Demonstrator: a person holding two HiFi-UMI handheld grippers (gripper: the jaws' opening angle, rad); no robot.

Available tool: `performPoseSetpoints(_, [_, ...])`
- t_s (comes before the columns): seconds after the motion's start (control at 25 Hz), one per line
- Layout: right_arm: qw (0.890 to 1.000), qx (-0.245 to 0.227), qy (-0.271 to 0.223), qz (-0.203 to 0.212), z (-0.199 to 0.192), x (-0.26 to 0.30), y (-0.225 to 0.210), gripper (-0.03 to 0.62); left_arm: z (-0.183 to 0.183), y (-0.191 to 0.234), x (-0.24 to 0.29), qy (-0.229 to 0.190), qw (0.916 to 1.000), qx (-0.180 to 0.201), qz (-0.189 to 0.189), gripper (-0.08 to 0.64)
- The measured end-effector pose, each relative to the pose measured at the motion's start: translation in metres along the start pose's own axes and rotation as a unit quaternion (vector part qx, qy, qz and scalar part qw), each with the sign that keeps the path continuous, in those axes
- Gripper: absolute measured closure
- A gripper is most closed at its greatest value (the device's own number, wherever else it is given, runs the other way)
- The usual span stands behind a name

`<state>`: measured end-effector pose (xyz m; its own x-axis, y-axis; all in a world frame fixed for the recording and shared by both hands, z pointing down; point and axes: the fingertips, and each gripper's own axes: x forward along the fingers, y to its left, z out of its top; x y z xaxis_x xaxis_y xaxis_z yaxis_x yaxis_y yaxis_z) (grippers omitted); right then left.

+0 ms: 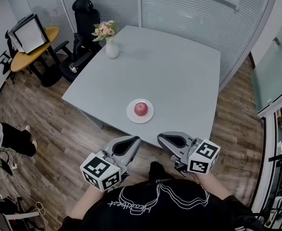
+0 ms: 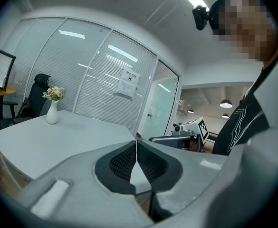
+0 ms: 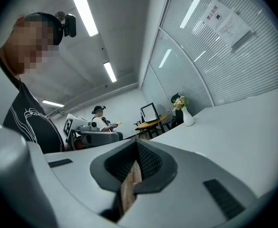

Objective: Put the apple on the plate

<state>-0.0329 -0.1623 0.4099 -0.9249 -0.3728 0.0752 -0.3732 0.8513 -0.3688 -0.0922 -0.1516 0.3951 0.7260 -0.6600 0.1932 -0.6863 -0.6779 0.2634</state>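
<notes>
Grey and wide, the table (image 1: pixel 179 76) stood on a wooden floor (image 1: pixel 49 143) in a room with glass walls. On the table, near the edge closest to the person, lay a round white plate (image 1: pixel 131 114). A red apple (image 1: pixel 141 109) sat right in the middle of the plate, and nothing else was on it. At the far corner of the table stood a white vase (image 1: pixel 112 49) with pink and white flowers (image 1: pixel 105 29) in it. The vase was well apart from the plate.

The left gripper (image 1: pixel 133 139) was held off the table, in front of the person's black shirt (image 1: pixel 160 206). Its jaws were pressed together at the tips, with nothing between them. The right gripper (image 1: pixel 161 137) was just beside it, also off the table. Its jaws were closed tight too, and it held nothing. Both grippers were apart from the apple and the plate.

Behind the table stood a black office chair (image 1: pixel 85 18) and a small round wooden table (image 1: pixel 32 52).
</notes>
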Motion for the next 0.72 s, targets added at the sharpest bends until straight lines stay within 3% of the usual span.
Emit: performPoseSetpoints(0.72, [1.000,0.011,-0.001,-0.029,-0.011,-0.007,-0.010,0.583,-0.012,0.004,0.004,0.003,0.9999,-0.009,0.009,0.541])
